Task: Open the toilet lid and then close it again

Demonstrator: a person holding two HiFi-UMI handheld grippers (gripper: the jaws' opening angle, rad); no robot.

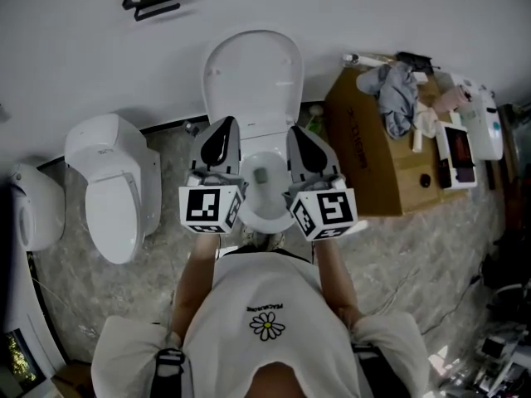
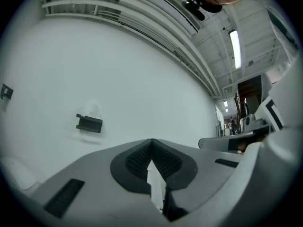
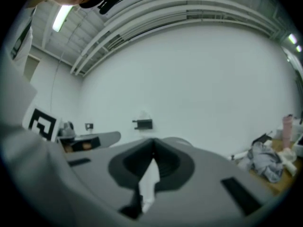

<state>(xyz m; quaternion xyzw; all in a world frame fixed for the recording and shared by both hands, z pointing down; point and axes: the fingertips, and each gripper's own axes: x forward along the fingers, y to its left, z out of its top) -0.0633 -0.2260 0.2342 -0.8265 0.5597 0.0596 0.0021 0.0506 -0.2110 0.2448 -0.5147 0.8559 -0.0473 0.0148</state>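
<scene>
My left gripper (image 1: pixel 221 139) and right gripper (image 1: pixel 305 146) hover side by side over the bowl (image 1: pixel 267 212), pointing level at the wall (image 1: pixel 83 48). Both pairs of fingers are pressed together on nothing. The toilet lid (image 1: pixel 253 73) stands raised against that wall just beyond them, so I judge the opening done. Closed tips suit nudging its top edge forward and down.

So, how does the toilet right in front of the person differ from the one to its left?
The middle toilet has its lid raised against the wall, bowl exposed; the left toilet has its lid down. In the head view the middle toilet is partly covered by the left gripper and right gripper; the left toilet shows unobstructed. Both are white and stand by the same wall.
</scene>
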